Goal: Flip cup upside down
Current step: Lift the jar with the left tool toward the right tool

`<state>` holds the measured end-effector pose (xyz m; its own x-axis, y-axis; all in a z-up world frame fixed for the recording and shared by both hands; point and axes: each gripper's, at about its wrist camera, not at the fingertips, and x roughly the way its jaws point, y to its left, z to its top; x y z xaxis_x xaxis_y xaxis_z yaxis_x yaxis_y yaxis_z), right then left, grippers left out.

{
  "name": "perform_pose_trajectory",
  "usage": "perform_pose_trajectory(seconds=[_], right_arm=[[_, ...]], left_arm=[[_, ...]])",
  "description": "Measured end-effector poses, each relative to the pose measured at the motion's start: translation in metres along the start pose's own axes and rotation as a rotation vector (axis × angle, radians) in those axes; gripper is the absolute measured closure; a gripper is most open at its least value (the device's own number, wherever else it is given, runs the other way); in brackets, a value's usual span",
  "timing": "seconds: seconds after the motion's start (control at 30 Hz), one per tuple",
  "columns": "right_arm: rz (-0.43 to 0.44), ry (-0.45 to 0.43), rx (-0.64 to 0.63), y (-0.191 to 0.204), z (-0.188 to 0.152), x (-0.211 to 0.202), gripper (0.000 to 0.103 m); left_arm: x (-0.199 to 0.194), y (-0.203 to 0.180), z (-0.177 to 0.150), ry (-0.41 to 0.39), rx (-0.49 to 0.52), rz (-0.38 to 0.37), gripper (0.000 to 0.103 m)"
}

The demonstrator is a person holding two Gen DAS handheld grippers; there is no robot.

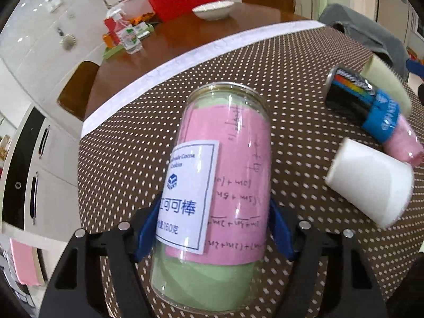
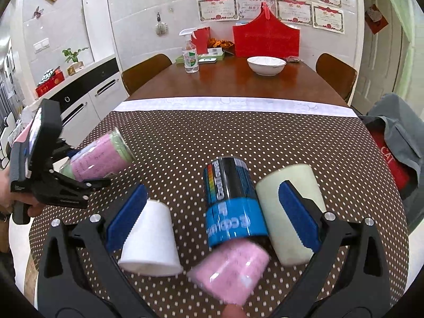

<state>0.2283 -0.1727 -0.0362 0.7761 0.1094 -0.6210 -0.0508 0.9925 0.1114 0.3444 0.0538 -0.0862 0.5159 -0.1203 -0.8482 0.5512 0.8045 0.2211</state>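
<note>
Brown dotted cloth [image 2: 238, 137] covers the near end of a wooden dining table [image 2: 238, 84], giving you a soft, grippy work patch, while a white bowl [image 2: 266, 65] and a spray bottle [image 2: 190, 55] sit well back out of the way. Your left gripper [image 1: 209, 232] pinches the clear cup [image 1: 220, 185], the one lined with pink and green paper, around its lower body; from the right wrist view it hangs tilted above the cloth, mouth or base pointing toward mid-table, which suggests you are midway through turning it over. Which end leads is hard to tell through the fisheye blur. Your right gripper [image 2: 212, 220] stands spread wide with nothing between its blue pads [image 2: 296, 212], hovering over the other cups: a white paper cup [image 2: 151, 238] beside its left finger, a black and blue can-shaped cup [image 2: 233, 201], a pale green cup [image 2: 288, 212] touching that one, and a blurred pink cup [image 2: 230, 267] nearest you. Holding low on the body probably leaves the far end free to land flat.
</note>
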Motion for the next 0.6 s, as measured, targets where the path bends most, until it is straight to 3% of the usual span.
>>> perform_pose_trajectory(seconds=[0.27, 0.6], right_arm=[[-0.024, -0.047, 0.001, -0.014, -0.034, -0.043, 0.006], [-0.08, -0.078, 0.036, -0.049, -0.077, -0.09, 0.006]], left_arm=[[-0.064, -0.045, -0.038, -0.091, 0.035, 0.009, 0.032], [-0.108, -0.148, -0.077, -0.167, 0.181, -0.131, 0.032]])
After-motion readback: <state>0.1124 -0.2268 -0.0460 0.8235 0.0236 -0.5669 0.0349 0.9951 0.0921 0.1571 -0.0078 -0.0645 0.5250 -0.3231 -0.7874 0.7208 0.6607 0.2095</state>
